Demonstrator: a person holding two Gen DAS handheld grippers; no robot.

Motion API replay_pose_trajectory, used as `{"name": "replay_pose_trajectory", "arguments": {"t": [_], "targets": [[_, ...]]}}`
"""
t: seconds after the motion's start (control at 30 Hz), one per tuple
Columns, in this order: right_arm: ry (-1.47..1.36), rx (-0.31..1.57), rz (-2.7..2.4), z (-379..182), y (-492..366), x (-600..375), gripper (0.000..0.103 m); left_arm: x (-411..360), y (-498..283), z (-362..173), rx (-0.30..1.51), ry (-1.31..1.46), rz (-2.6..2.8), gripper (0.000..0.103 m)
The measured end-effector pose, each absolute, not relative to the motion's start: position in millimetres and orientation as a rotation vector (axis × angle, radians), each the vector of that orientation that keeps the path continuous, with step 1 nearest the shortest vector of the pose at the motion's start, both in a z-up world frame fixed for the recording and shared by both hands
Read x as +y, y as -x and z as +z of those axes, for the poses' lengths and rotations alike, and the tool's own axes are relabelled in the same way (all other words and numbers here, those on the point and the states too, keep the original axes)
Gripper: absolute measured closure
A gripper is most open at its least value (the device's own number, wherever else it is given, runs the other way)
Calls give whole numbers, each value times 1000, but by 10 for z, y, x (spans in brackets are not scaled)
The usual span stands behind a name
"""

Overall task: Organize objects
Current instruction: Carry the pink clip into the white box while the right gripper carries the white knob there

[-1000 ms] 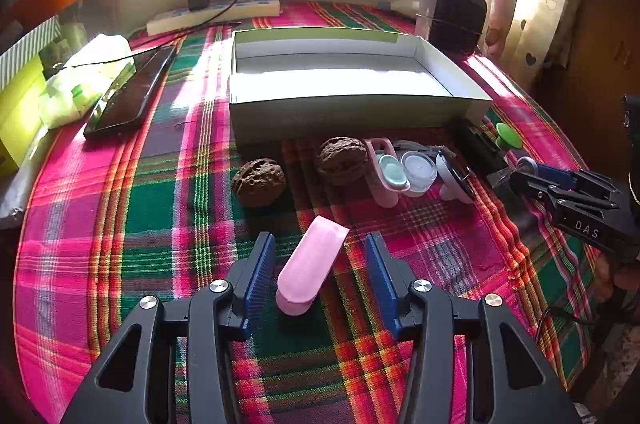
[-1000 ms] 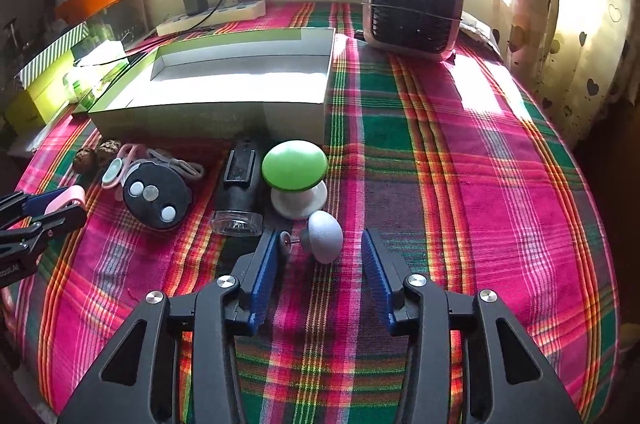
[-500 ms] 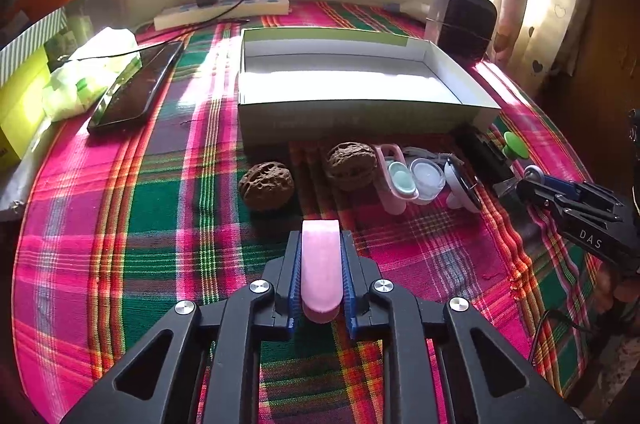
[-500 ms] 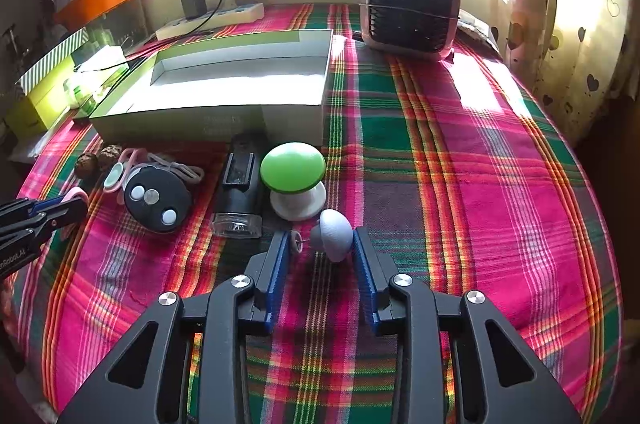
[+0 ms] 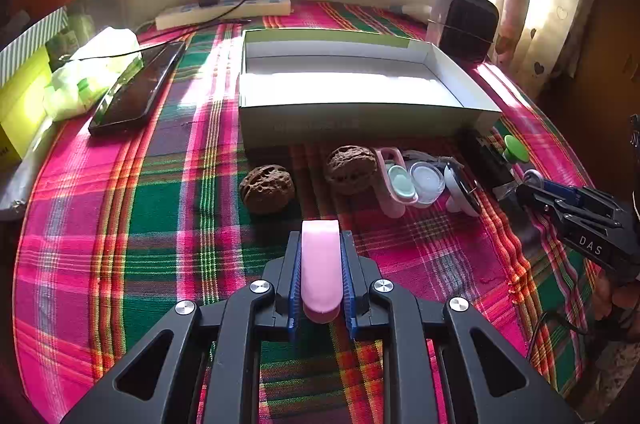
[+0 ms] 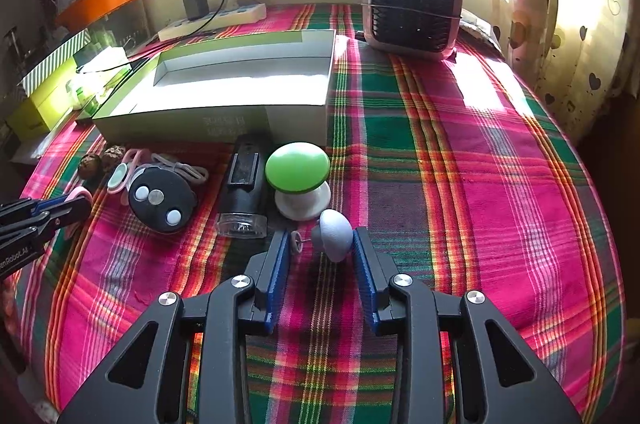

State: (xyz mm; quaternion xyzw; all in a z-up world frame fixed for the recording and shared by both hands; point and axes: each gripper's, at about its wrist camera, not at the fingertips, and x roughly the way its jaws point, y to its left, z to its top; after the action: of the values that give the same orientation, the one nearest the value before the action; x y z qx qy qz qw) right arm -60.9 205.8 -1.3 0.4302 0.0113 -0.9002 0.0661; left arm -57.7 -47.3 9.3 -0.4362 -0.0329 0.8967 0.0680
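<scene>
Claws as I see them: my left claw (image 5: 321, 278) clenched on the pink case (image 5: 320, 266), my right claw (image 6: 322, 260) partly parted, one pad touching the lavender mushroom (image 6: 336, 234).

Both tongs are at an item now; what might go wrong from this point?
The right tongs straddle the small lilac mushroom off-centre, its cap against the right pad; closing may roll it out or nudge the green mushroom. The left tongs grip the pink case by its long sides with its tip protruding; it could pivot on the way to the open box.
</scene>
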Motion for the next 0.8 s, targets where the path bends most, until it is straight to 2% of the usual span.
{"name": "replay_pose_trajectory", "arguments": {"t": [0.8], "targets": [[-1105,82,-2698,532,764,1876,70,-475,870,603,-84,1157,2754,87]]}}
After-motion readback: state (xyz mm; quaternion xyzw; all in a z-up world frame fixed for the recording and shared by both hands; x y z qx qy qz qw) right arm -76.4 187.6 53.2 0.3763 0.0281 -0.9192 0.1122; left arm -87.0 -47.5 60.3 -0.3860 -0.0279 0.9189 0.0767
